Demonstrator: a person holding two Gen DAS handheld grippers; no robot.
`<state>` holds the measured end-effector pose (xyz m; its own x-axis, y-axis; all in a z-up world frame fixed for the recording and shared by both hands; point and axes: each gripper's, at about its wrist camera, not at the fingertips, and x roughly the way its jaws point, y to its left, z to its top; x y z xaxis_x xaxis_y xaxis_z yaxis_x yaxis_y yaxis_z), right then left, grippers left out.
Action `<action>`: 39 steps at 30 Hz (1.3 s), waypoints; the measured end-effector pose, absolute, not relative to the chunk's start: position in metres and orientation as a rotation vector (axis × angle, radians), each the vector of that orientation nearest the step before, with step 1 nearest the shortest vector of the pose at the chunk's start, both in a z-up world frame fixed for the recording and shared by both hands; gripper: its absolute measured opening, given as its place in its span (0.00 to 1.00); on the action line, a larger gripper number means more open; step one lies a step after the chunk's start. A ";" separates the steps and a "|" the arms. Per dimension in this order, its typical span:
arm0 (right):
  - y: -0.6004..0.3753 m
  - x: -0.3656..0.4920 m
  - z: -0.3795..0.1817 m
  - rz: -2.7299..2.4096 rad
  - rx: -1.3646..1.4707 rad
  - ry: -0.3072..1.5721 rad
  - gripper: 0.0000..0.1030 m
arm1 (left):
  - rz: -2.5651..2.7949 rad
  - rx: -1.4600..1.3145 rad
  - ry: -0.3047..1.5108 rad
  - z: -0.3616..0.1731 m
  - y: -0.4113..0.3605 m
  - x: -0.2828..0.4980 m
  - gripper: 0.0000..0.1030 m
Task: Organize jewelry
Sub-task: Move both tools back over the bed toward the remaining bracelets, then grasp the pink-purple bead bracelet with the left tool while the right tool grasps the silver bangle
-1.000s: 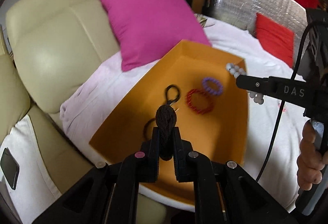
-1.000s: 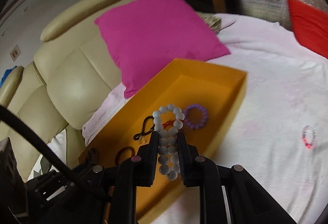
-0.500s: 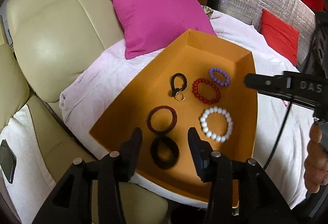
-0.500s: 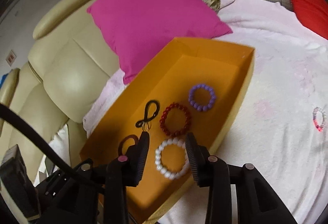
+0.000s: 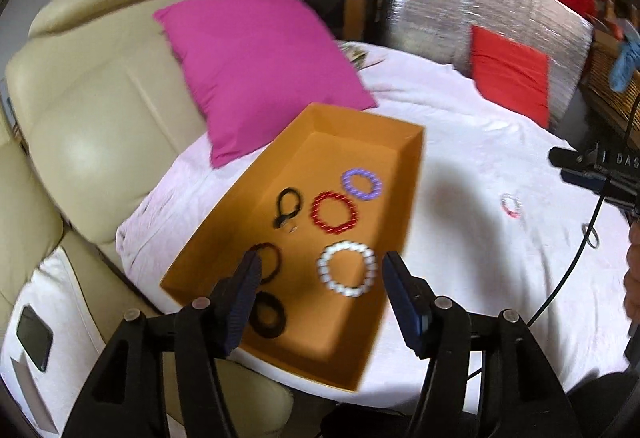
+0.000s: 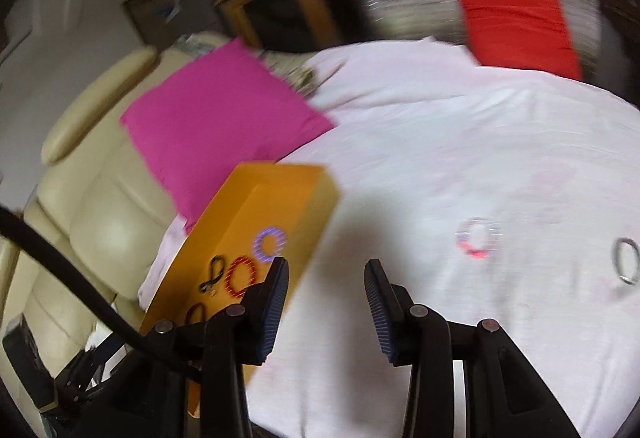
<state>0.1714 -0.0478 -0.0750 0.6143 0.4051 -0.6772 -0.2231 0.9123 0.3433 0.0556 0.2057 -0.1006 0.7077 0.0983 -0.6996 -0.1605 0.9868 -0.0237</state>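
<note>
An orange box point(image 5: 404, 197) point(image 6: 312, 197) lies on the white-covered table. It holds a white bead bracelet point(image 5: 347, 274), a red one point(image 5: 334, 213) point(image 6: 240, 277), a purple one point(image 5: 362, 184) point(image 6: 270, 243), a black clasp point(image 5: 286, 206) and two dark hair rings point(image 5: 269, 314). My left gripper point(image 5: 320, 270) is open and empty above the box's near end. My right gripper point(image 6: 326, 274) is open and empty over the cloth beside the box. A pink-and-clear bracelet point(image 6: 478, 238) point(image 5: 512, 205) and a metal ring point(image 6: 626, 265) lie loose on the cloth.
A magenta cushion point(image 5: 256, 69) leans on a cream leather sofa point(image 5: 80, 97) behind the box. A red cushion point(image 5: 510, 75) rests against a silver panel at the back right. A phone point(image 5: 34, 338) lies on the sofa arm at lower left.
Both grippers opened and dropped their loads in the box: the left a dark hair ring, the right the white bead bracelet. Both have pulled back; the right has swung right over the cloth.
</note>
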 end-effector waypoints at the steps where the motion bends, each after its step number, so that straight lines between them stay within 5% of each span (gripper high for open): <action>1: -0.064 0.168 -0.070 0.340 0.251 0.822 0.48 | 0.139 -0.075 0.768 -0.098 0.201 0.055 0.61; 12: -0.227 0.131 -0.047 0.125 0.439 0.686 0.53 | 0.092 0.080 0.746 -0.073 0.140 0.065 0.62; 22: -0.350 0.114 -0.088 -0.058 0.637 0.617 0.54 | 0.055 0.204 0.803 -0.083 0.090 0.118 0.62; 39: -0.404 0.146 -0.172 -0.103 0.755 0.734 0.54 | -0.124 0.213 0.929 -0.161 -0.028 0.209 0.62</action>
<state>0.1456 -0.4039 -0.1717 0.7499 0.1673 -0.6401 0.3371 0.7359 0.5872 0.2093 -0.0281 -0.1605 0.5932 -0.0142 -0.8049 0.1976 0.9718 0.1285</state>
